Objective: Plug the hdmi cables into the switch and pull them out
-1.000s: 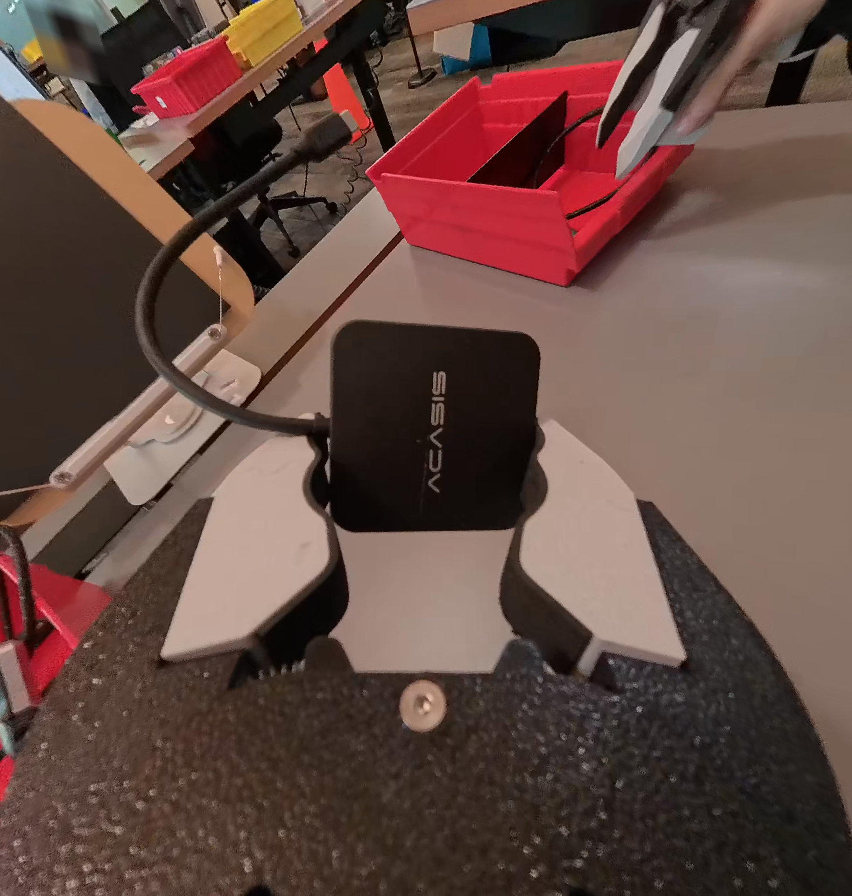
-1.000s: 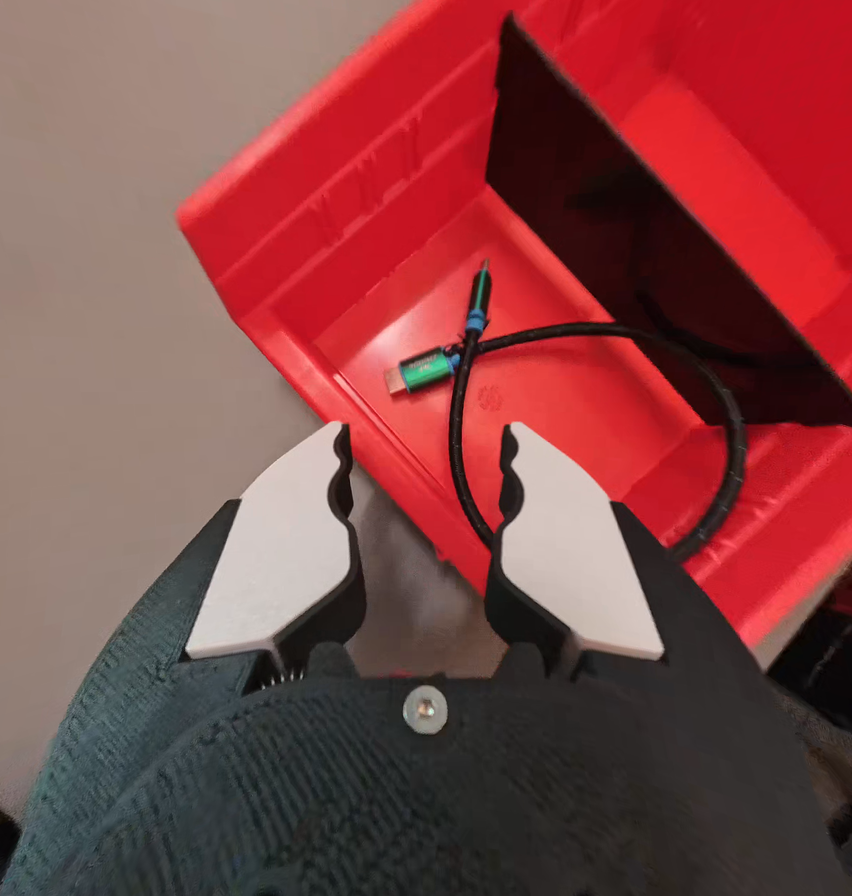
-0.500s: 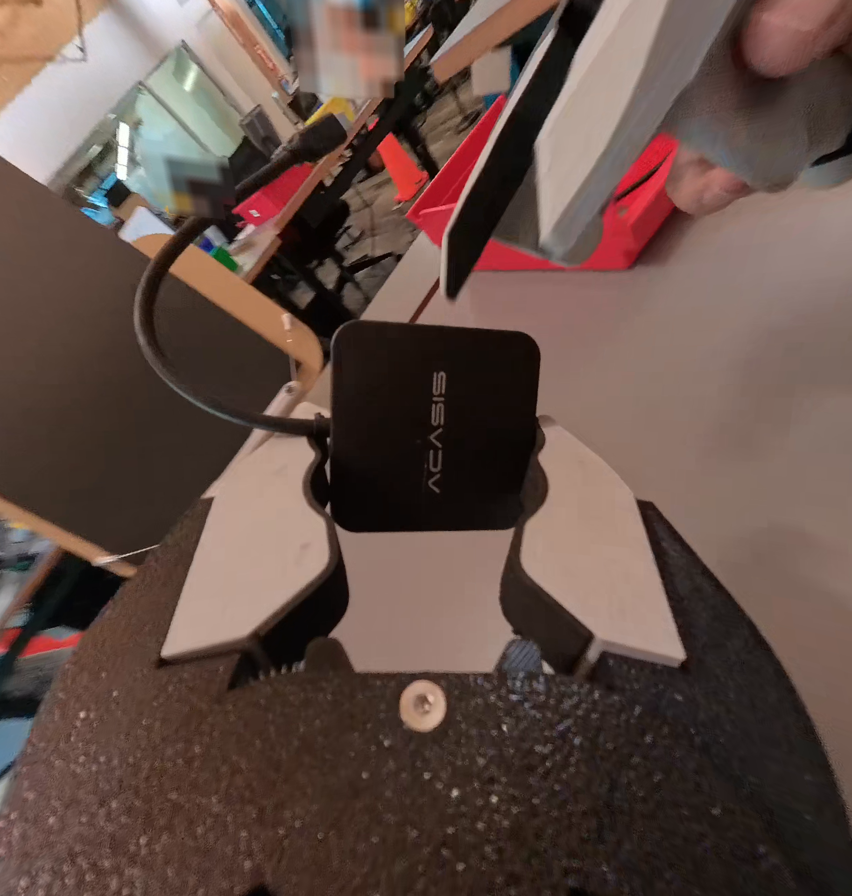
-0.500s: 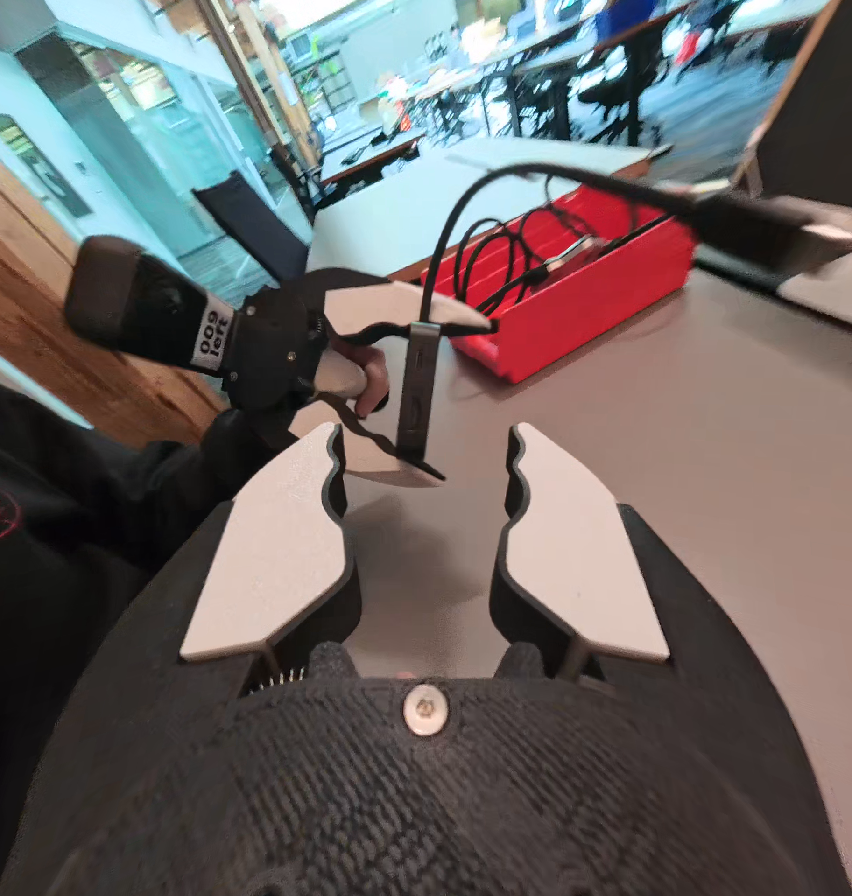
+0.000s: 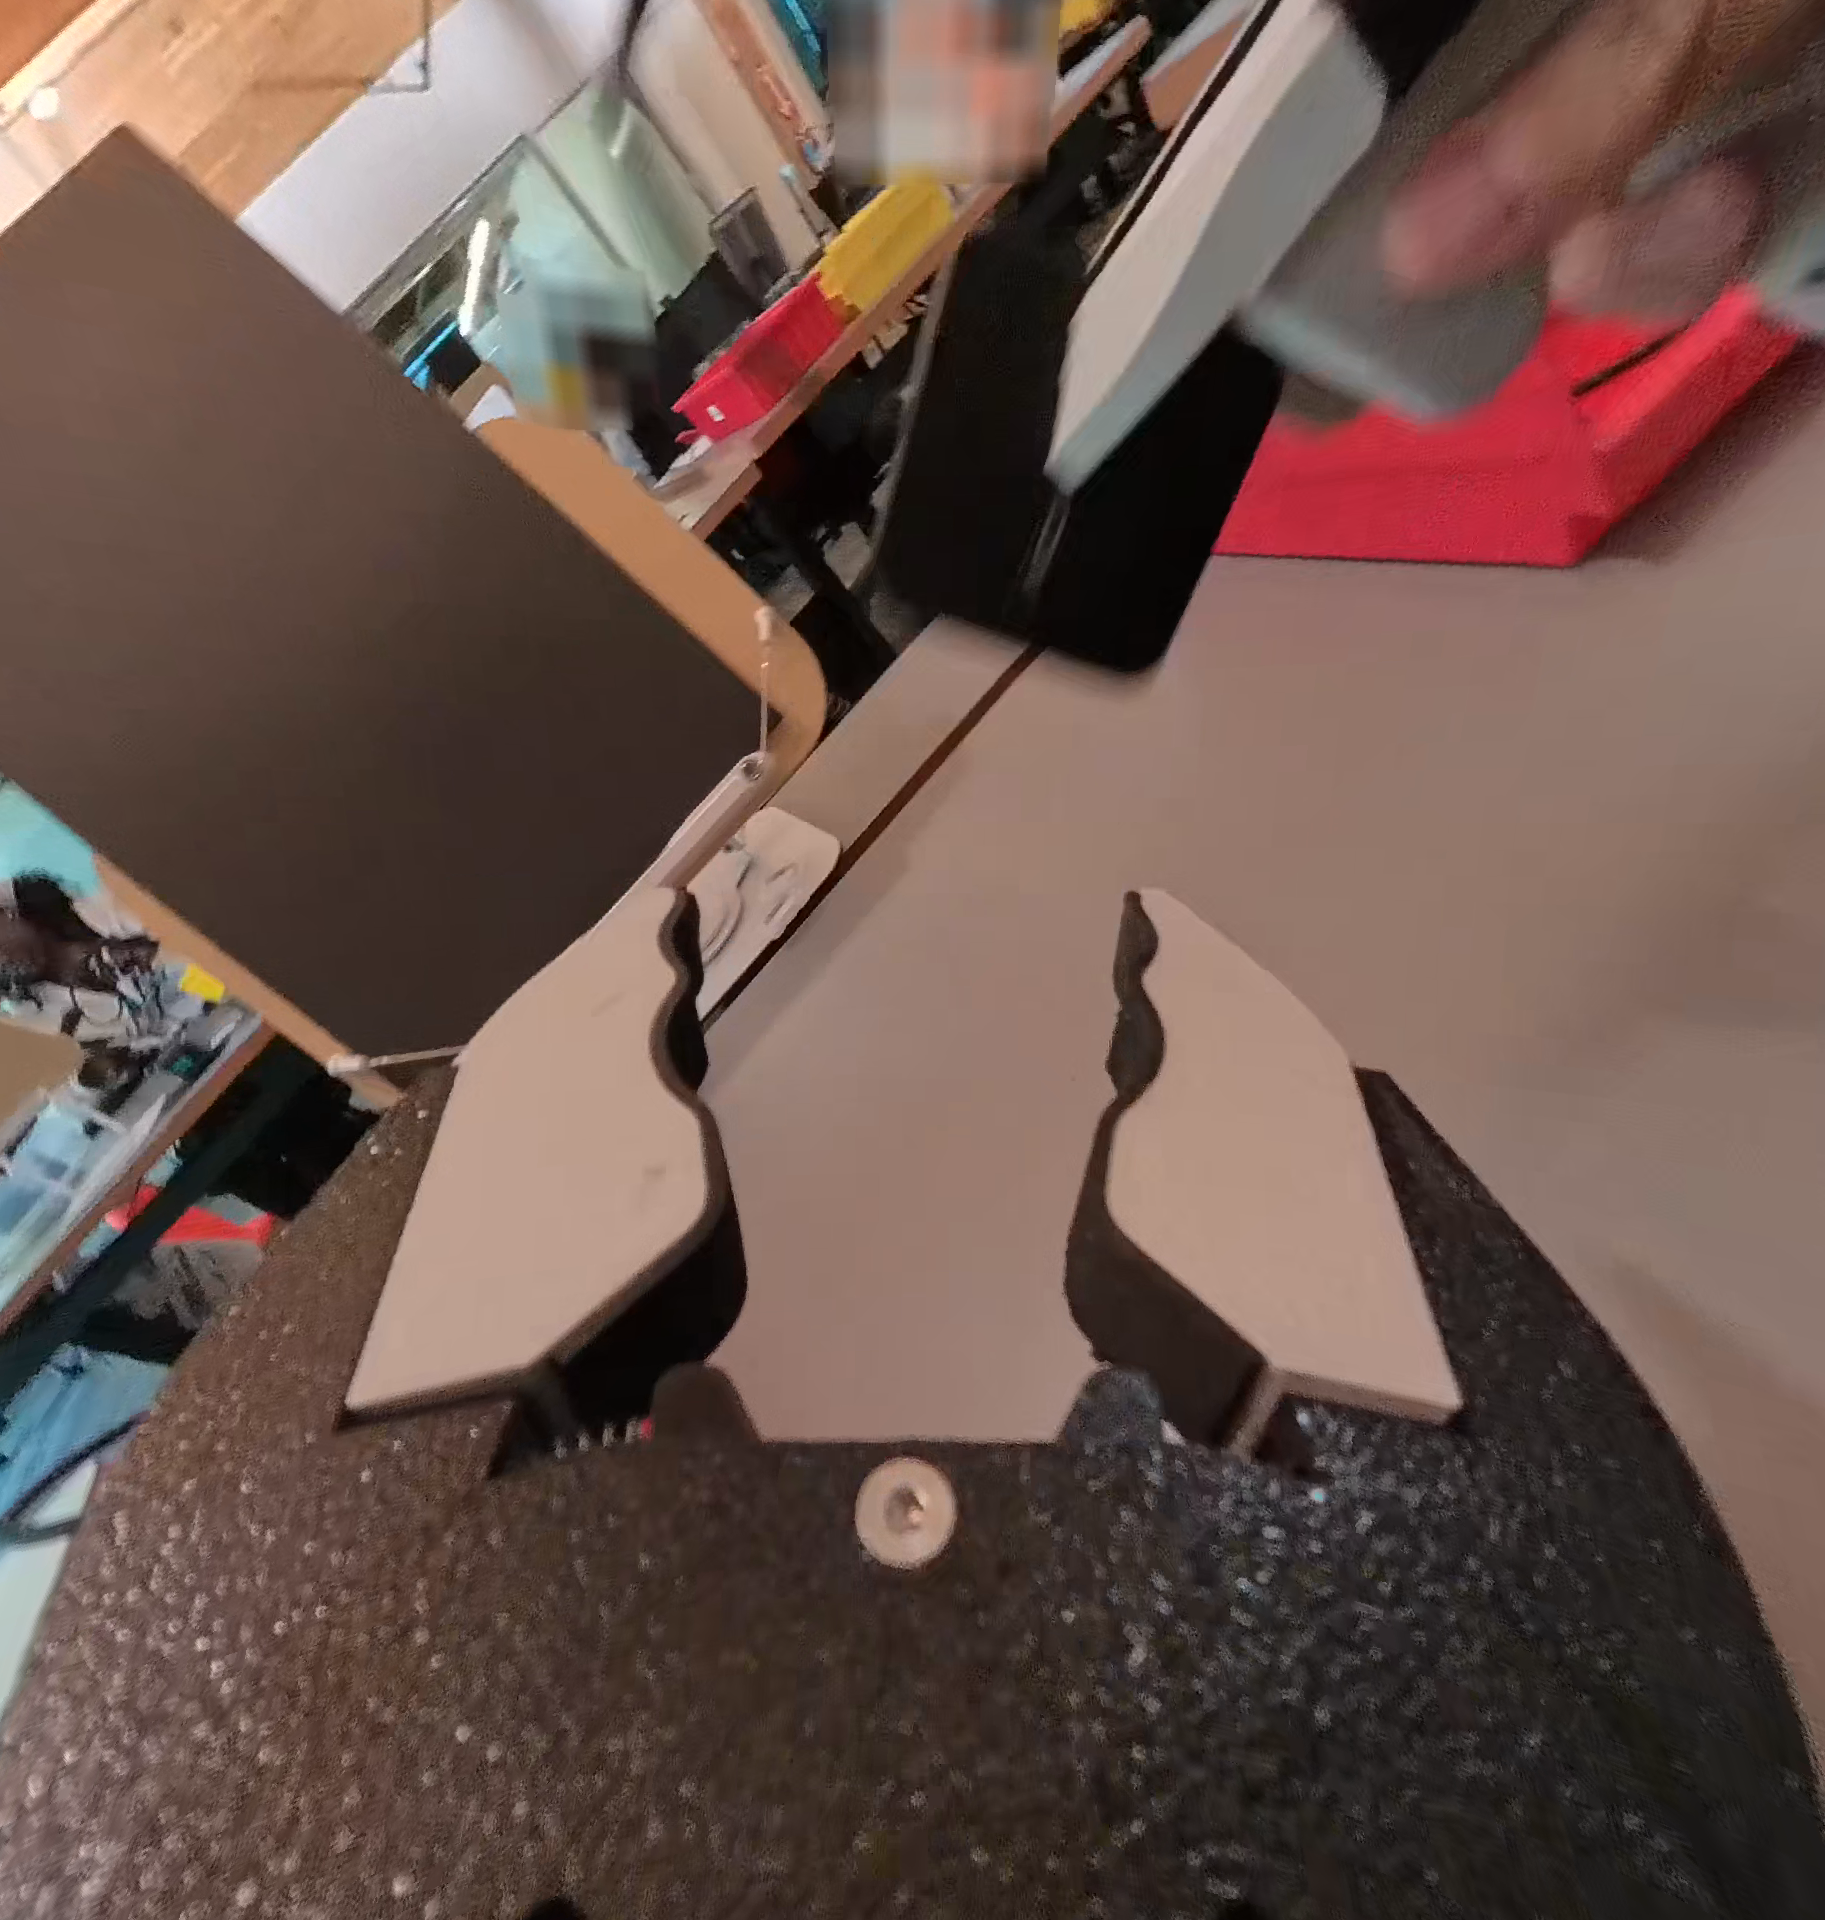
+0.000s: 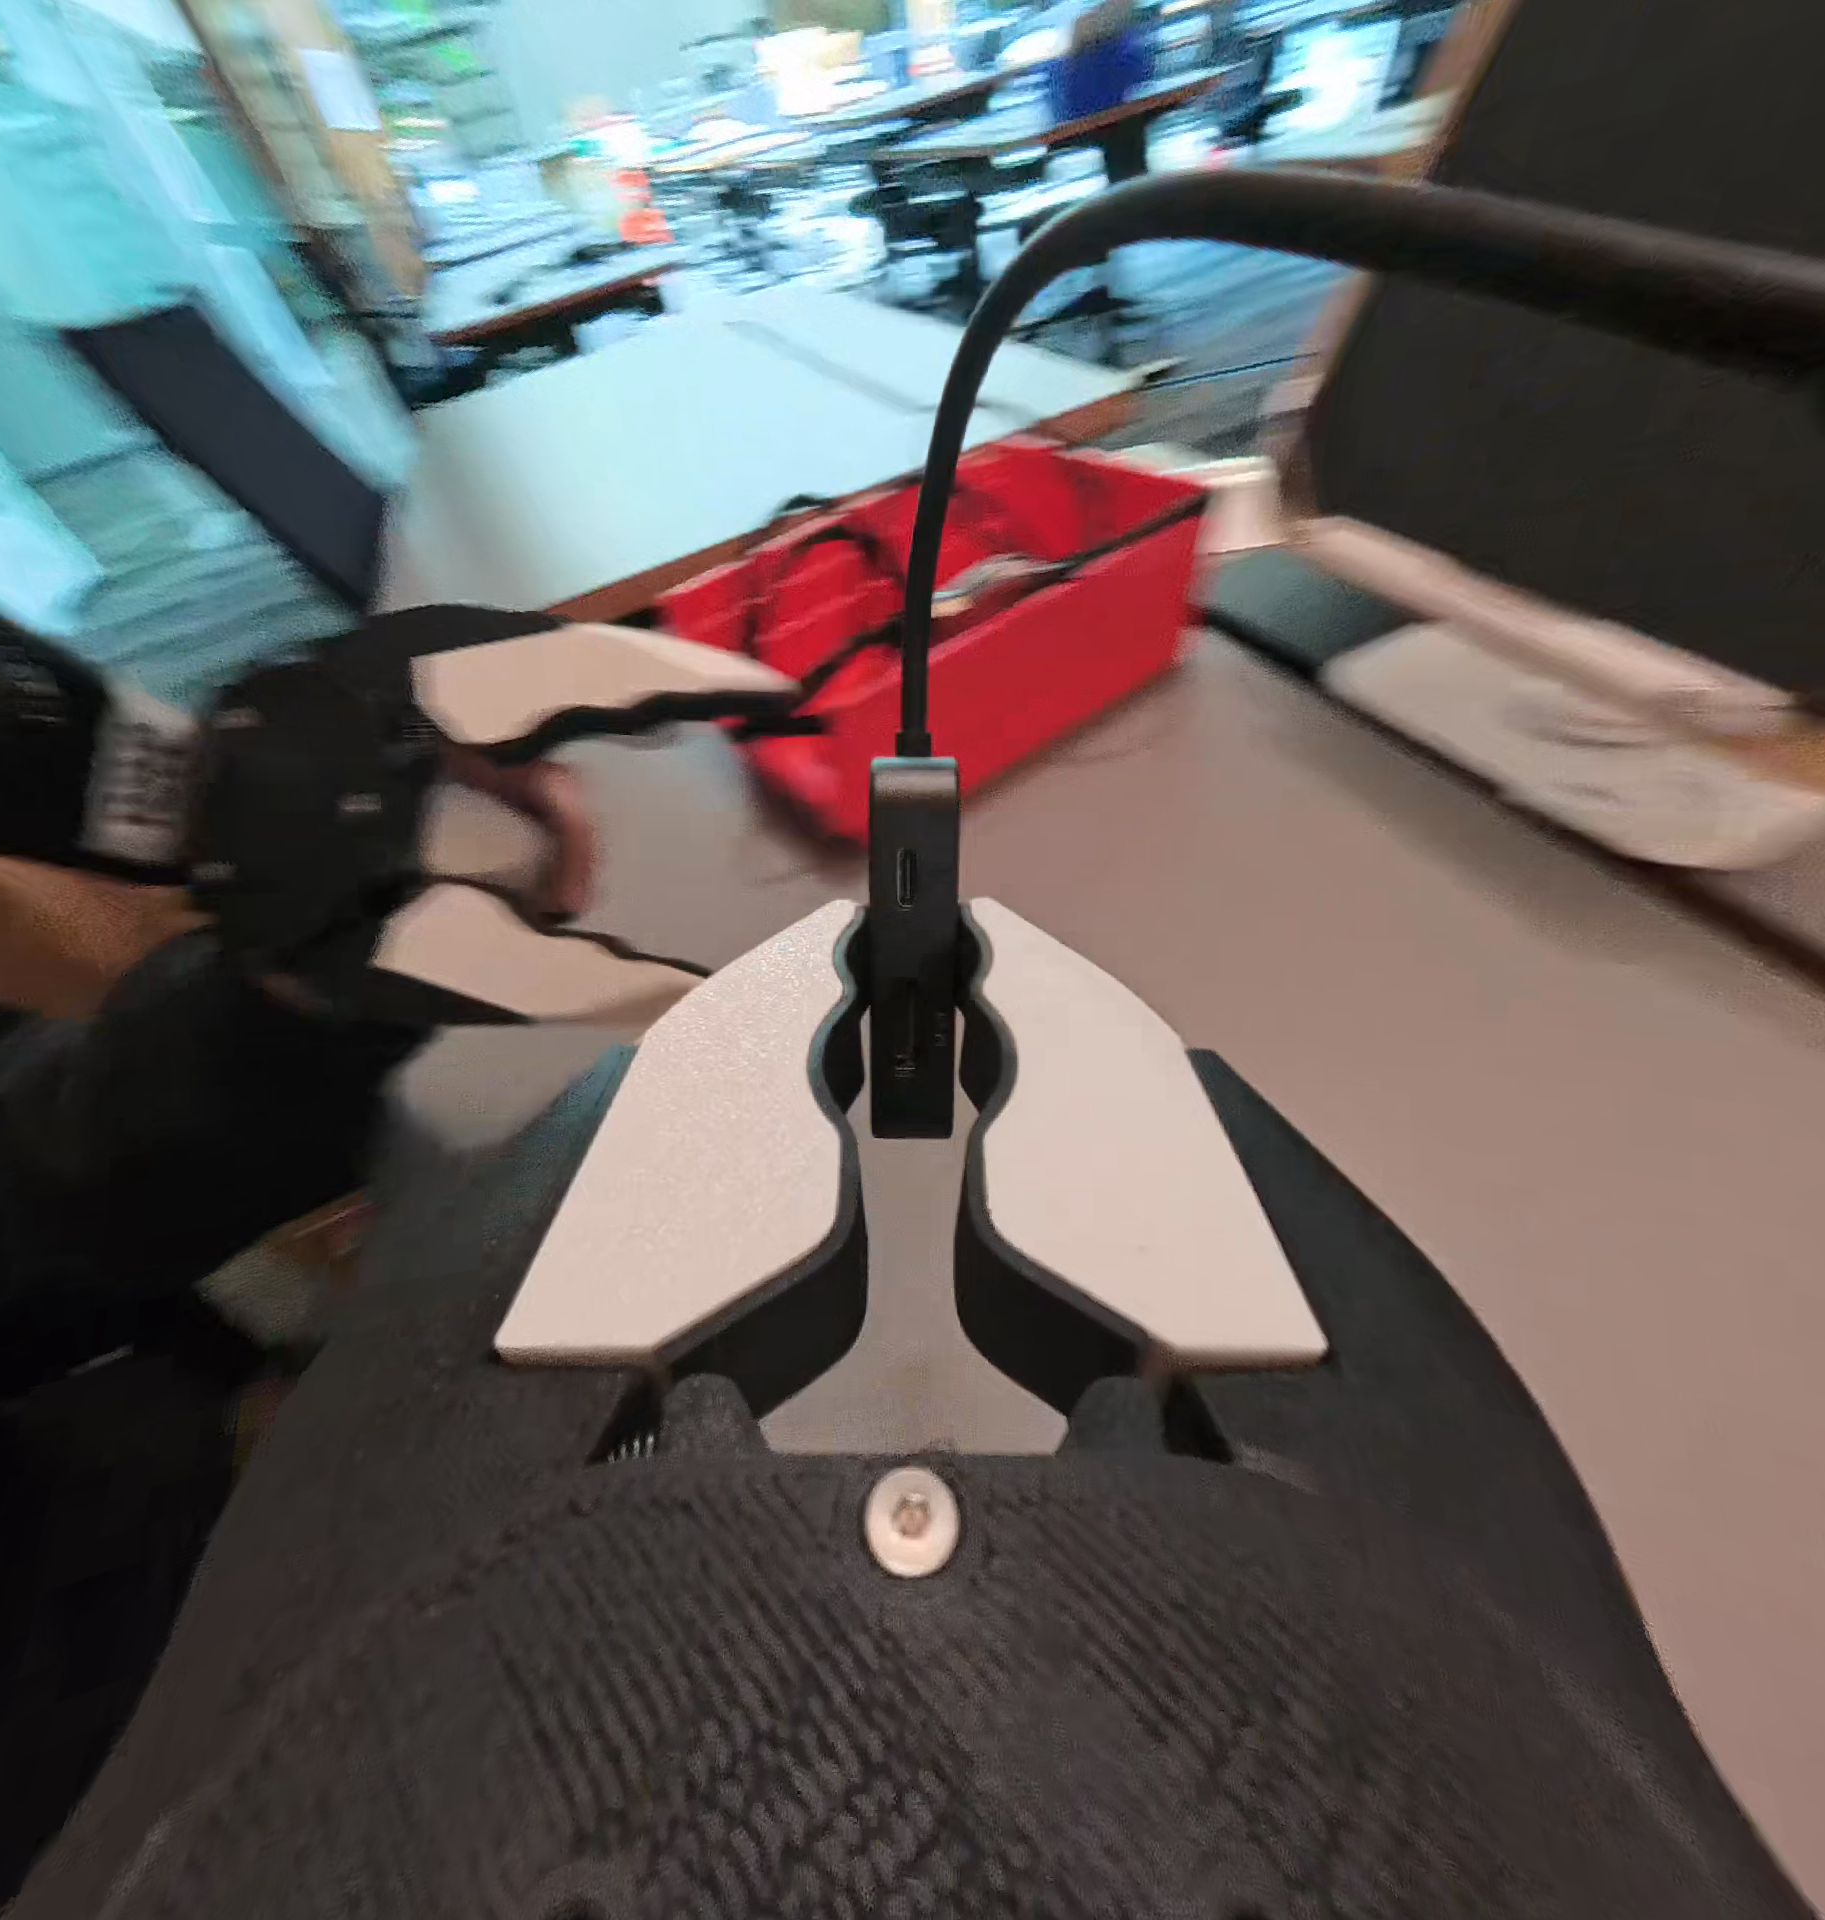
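My right gripper [image 6: 913, 920] is shut on the black switch [image 6: 913, 935] and holds it edge-on above the grey table, ports facing the camera. The switch's own black cable [image 6: 929, 520] arcs up and off to the right. My left gripper [image 5: 908, 914] is open and empty, just above the table. In the right wrist view it [image 6: 747, 831] sits open, left of the switch and apart from it. In the left wrist view the right gripper's finger [image 5: 1199, 239] and the blurred switch [image 5: 1116, 540] show at the top right. No HDMI cable is plugged in.
A red bin [image 5: 1459, 488] stands at the far right of the grey table [image 5: 1407, 935]. Another red bin [image 6: 1043, 644] holding cables stands behind the switch. A dark divider panel [image 5: 316, 623] rises along the table's left edge. A person's hand holds each gripper.
The left gripper has let go of the switch and opened. The right gripper has closed on the switch and now holds it alone, edge-on.
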Available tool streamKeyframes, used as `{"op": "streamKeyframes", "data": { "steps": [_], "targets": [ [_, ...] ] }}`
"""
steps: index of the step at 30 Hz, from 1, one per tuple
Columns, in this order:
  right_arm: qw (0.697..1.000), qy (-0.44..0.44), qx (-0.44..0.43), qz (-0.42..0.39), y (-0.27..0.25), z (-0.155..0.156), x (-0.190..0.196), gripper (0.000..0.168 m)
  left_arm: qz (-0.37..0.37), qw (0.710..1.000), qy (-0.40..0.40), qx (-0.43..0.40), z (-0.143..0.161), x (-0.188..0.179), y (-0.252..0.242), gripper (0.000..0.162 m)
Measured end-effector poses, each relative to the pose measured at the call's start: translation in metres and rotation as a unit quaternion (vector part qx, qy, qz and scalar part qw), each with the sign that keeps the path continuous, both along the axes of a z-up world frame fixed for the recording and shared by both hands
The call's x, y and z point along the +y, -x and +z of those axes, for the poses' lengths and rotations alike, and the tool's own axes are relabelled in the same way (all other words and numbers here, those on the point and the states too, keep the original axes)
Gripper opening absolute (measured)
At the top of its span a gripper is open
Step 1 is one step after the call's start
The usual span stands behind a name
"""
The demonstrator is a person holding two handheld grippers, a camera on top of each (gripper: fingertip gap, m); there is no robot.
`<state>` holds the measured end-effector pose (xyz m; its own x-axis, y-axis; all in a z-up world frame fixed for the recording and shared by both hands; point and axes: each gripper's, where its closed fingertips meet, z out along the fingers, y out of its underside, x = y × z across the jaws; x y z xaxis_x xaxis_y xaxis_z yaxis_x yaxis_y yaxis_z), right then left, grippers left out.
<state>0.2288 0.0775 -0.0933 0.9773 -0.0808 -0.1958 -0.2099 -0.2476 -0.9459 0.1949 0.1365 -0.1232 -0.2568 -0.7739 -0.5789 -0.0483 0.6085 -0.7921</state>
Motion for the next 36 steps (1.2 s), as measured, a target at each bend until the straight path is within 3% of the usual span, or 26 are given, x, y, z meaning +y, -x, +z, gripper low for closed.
{"op": "streamKeyframes", "data": {
  "steps": [3, 7, 11, 15, 19, 21, 24, 27, 31, 36],
  "targets": [
    [0.978, 0.064, -0.052, -0.193, -0.103, 0.007, -0.070, 0.014, 0.022, 0.999, 0.049, -0.001, 0.006, 0.023, 0.001, 0.071],
    [0.899, 0.222, -0.092, -0.366, -0.223, -0.014, -0.173, 0.014, 0.023, 0.996, 0.089, -0.002, 0.009, 0.040, 0.004, 0.061],
    [0.820, 0.382, -0.165, -0.392, -0.288, -0.043, -0.231, 0.014, 0.029, 0.995, 0.091, -0.001, 0.011, 0.050, 0.006, 0.059],
    [0.733, 0.534, -0.197, -0.373, -0.313, -0.071, -0.268, 0.014, 0.034, 0.996, 0.087, 0.008, 0.007, 0.056, 0.006, 0.058],
    [0.682, 0.607, -0.199, -0.356, -0.323, -0.092, -0.291, 0.014, 0.034, 0.996, 0.087, 0.015, 0.002, 0.061, 0.006, 0.057],
    [0.691, 0.595, -0.200, -0.358, -0.325, -0.100, -0.294, 0.022, 0.033, 0.995, 0.091, 0.021, -0.001, 0.064, 0.005, 0.057],
    [0.736, 0.557, -0.145, -0.356, -0.319, -0.112, -0.288, 0.037, 0.038, 0.994, 0.097, 0.026, -0.004, 0.071, 0.005, 0.057],
    [0.760, 0.504, -0.142, -0.386, -0.318, -0.096, -0.277, 0.038, 0.044, 0.992, 0.111, 0.027, -0.006, 0.079, 0.004, 0.057],
    [0.826, 0.392, -0.155, -0.375, -0.296, -0.061, -0.224, 0.040, 0.059, 0.988, 0.137, 0.033, -0.012, 0.093, 0.002, 0.057],
    [0.933, 0.198, -0.131, -0.269, -0.201, -0.029, -0.123, 0.044, 0.103, 0.982, 0.150, 0.040, -0.020, 0.122, 0.004, 0.057]
  ]
}}
